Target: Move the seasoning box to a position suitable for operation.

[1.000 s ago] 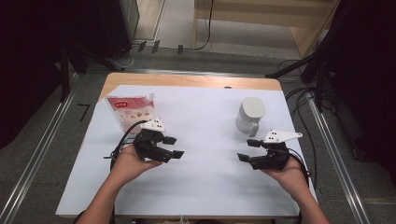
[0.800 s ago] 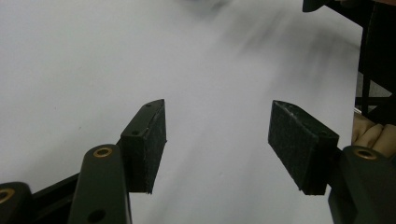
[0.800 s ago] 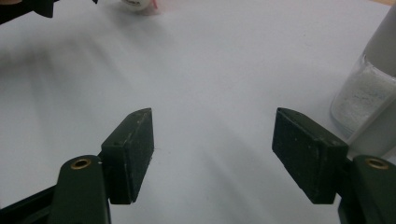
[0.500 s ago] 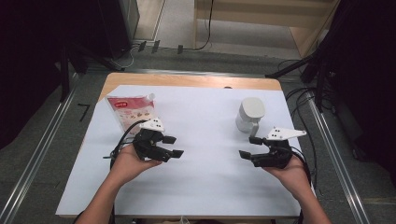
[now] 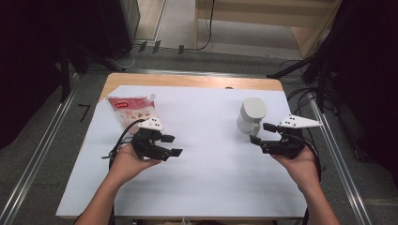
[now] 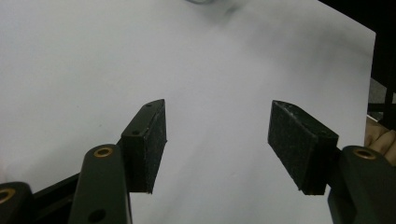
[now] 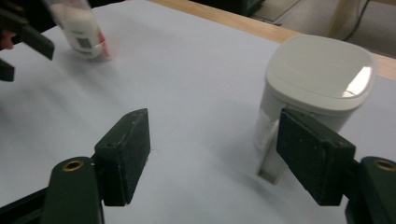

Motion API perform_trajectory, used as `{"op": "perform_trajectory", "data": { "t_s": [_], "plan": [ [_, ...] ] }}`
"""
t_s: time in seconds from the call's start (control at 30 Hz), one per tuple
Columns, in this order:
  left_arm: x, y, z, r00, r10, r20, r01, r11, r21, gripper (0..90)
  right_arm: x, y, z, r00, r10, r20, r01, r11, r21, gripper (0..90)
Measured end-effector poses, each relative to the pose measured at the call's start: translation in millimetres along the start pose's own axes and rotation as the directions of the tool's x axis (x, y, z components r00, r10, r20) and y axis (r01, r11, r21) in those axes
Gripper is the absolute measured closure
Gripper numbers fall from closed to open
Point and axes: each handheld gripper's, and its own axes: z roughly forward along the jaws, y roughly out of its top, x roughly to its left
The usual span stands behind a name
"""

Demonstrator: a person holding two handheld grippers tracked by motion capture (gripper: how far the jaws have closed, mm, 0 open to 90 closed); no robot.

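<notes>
A white lidded container with a side handle stands on the right of the white table sheet. My right gripper is open just in front of it and lifted off the sheet. In the right gripper view the container sits behind the right jaw, nothing lies between the jaws of my right gripper, and they have just been opening a little. A red-and-white pouch lies at the left. Just below it my left gripper is open over bare sheet, as the left gripper view also shows.
A strip of wooden table edge runs along the far side of the sheet. Metal rails flank the table, and cables lie on the floor at the right. The pouch appears far left in the right gripper view.
My right hand has risen a little and edged closer to the white container. The left hand and the pouch have stayed where they were.
</notes>
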Motion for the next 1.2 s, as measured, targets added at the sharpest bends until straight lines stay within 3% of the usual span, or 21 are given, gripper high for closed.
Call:
{"op": "perform_trajectory", "data": {
  "t_s": [0.13, 0.33, 0.37, 0.43, 0.47, 0.5, 0.57, 0.63, 0.67, 0.73, 0.93, 1.0, 1.1, 1.17, 1.2],
  "plan": [
    [-0.5, 0.3, 1.1, 1.0, 0.001, -0.005, -0.001, 1.0, 0.007, 38.6, -5.4, 5.5, 4.1, 0.9989, 0.001, 0.046, -0.003, 0.999, 0.034, 24.0],
    [-1.6, 0.5, 2.6, 0.9998, 0.012, -0.014, -0.012, 0.9997, 0.023, 38.7, -9.7, 12.8, 8.0, 0.9954, 0.033, 0.09, -0.037, 0.999, 0.036, 20.2],
    [-1.3, -0.1, 3.4, 0.9998, 0.008, -0.015, -0.008, 0.9998, 0.016, 38.9, -10.9, 16.1, 10.1, 0.99, 0.047, 0.133, -0.052, 0.998, 0.039, 14.9],
    [-1.1, -0.2, 3.1, 0.9998, 0.01, -0.016, -0.01, 0.9997, 0.02, 38.9, -11.3, 17.0, 11.0, 0.9882, 0.056, 0.143, -0.062, 0.997, 0.035, 13.2],
    [-1.1, -0.3, 3.0, 0.9998, 0.011, -0.016, -0.011, 0.9998, 0.019, 38.9, -13.0, 19.8, 13.3, 0.9802, 0.097, 0.173, -0.103, 0.994, 0.026, 13.1],
    [-1.1, -0.3, 3.0, 0.9998, 0.011, -0.016, -0.011, 0.9998, 0.019, 38.9, -13.0, 19.8, 13.3, 0.9802, 0.097, 0.173, -0.103, 0.994, 0.026, 13.1],
    [-1.7, -0.1, 2.8, 0.9996, 0.02, -0.021, -0.019, 0.9995, 0.025, 38.9, -15.4, 23.4, 19.3, 0.964, 0.14, 0.226, -0.148, 0.989, 0.022, 8.4],
    [-1.9, -0.3, 2.8, 0.9995, 0.02, -0.023, -0.019, 0.9995, 0.024, 38.9, -16.9, 24.7, 22.8, 0.9613, 0.157, 0.227, -0.169, 0.985, 0.036, 0.0],
    [-1.8, -0.4, 2.8, 0.9994, 0.022, -0.027, -0.021, 0.9995, 0.024, 38.9, -17.5, 25.0, 25.0, 0.9648, 0.154, 0.213, -0.166, 0.985, 0.039, 0.0],
    [-1.3, -0.7, 3.4, 0.9996, 0.016, -0.023, -0.016, 0.9997, 0.019, 38.8, -17.0, 25.6, 29.3, 0.9588, 0.148, 0.242, -0.163, 0.985, 0.046, 0.0],
    [-1.7, -1.5, 4.5, 0.9997, 0.012, -0.021, -0.011, 0.9997, 0.023, 38.5, -17.8, 25.9, 43.5, 0.9562, 0.152, 0.25, -0.17, 0.984, 0.052, 0.0],
    [-3.4, -2.4, 3.6, 0.9983, 0.027, -0.053, -0.025, 0.9993, 0.029, 38.5, -21.1, 25.1, 50.1, 0.954, 0.153, 0.258, -0.173, 0.983, 0.058, 0.0],
    [-2.1, -2.9, 2.0, 0.9984, 0.021, -0.052, -0.02, 0.9996, 0.019, 38.5, -24.2, 24.4, 55.9, 0.9518, 0.162, 0.26, -0.183, 0.981, 0.058, 0.0],
    [-2.1, -3.7, 0.9, 0.9984, 0.015, -0.054, -0.014, 0.9998, 0.01, 38.5, -29.3, 22.6, 65.1, 0.9422, 0.167, 0.291, -0.197, 0.977, 0.077, 0.0],
    [-2.1, -4.1, 0.6, 0.9984, 0.014, -0.054, -0.013, 0.9998, 0.011, 38.5, -29.3, 22.6, 65.1, 0.9422, 0.167, 0.291, -0.197, 0.977, 0.077, 0.0]
  ]
}}
